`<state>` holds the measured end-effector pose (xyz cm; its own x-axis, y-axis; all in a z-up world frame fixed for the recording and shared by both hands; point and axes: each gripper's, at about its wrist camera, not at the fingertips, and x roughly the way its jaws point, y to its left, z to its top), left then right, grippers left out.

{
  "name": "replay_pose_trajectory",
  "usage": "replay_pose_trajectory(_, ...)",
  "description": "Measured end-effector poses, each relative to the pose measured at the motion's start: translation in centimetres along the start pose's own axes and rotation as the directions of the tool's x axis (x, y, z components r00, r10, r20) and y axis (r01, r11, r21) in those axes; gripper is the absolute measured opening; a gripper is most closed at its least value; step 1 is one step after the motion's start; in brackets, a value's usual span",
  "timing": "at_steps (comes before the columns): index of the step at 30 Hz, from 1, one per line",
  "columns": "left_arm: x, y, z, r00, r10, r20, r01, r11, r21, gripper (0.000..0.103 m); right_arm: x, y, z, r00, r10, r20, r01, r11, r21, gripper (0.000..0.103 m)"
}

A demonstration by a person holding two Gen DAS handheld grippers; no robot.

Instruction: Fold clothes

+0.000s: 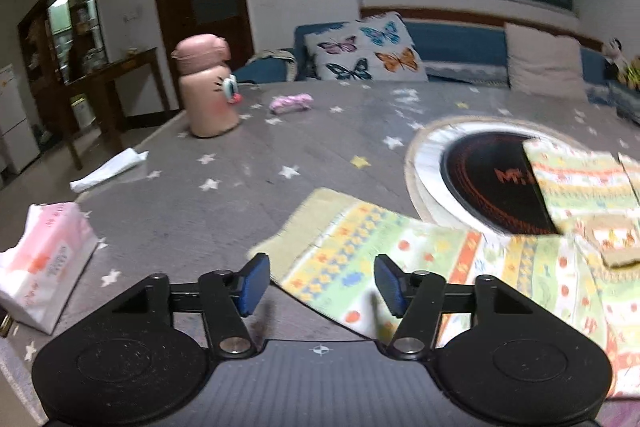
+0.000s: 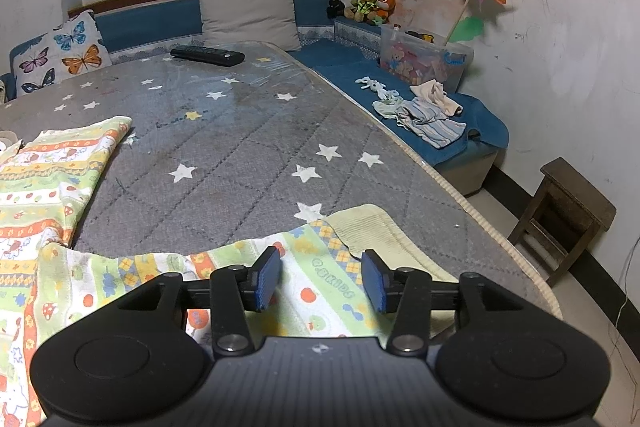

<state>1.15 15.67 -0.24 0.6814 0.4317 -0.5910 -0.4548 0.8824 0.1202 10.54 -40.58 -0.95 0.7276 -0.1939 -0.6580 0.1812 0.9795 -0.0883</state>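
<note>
We have a patterned garment (image 1: 460, 267) spread across the starred table (image 1: 224, 195), and the coming move turns on where its hemmed ends lie from our two grippers.

In the left wrist view, the left gripper (image 1: 320, 285) stands with its jaws apart and nothing pressed between the pads. A ribbed cuff (image 1: 304, 227) pokes toward the table's open middle — just ahead of the fingertips and a little left of centre — while the cloth runs away to the right, partly over a round black hob (image 1: 488, 179) set in the table. The cloth's near edge sits below the gap, but we see no pinch on it.

In the right wrist view, the right gripper (image 2: 322, 279) is likewise unclenched, hovering over the cloth with the printed fabric showing through the gap. Its own ribbed cuff (image 2: 372, 227) lies just ahead and right of the fingertips, near the table's right edge.

So the garment's long axis runs side to side across us, one cuff before each gripper — each hand is nearest its own end. We judge that the next grasp wants each gripper to reach slightly forward and outward onto its cuff.
</note>
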Motion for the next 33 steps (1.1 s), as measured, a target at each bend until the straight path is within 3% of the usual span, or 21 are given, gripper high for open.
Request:
replay_pose_trajectory(9,1.9,1.2,-0.5,0.998,0.056,-0.032,-0.056,0.998,0.010,0.049,-0.3,0.0,0.0,1.000,0.025,-0.003,-0.025,1.000,-0.013,0.047)
replay_pose_trajectory(15,2.0,2.7,0.2,0.993,0.095,-0.071,-0.096,0.995,-0.014,0.047,-1.8,1.5,0.2,0.995,0.103,0.009,-0.102,0.993,-0.068,0.048)
replay_pose_trajectory(21,-0.7,-0.1,1.6,0.999,-0.046,-0.026,0.046,0.999,0.013,0.048,-3.1,5.2,0.8,0.971,0.238,-0.001,-0.235,0.959,-0.156,0.048)
replay_pose_trajectory(26,-1.9,-4.6,2.3,0.980,-0.200,-0.015,0.201,0.976,0.080,0.048,-3.9,9.0,1.0,0.940,0.340,-0.017,-0.334,0.911,-0.243,0.048)
replay_pose_trajectory(30,-1.3,-8.0,3.0,0.966,-0.258,-0.034,0.260,0.959,0.116,0.048,-3.6,11.6,0.6,0.922,0.384,-0.047,-0.380,0.875,-0.301,0.048)
replay_pose_trajectory(33,-0.5,-10.0,3.7,0.958,-0.283,-0.051,0.287,0.948,0.135,0.048,-2.9,12.5,0.2,0.921,0.383,-0.075,-0.385,0.866,-0.319,0.048)
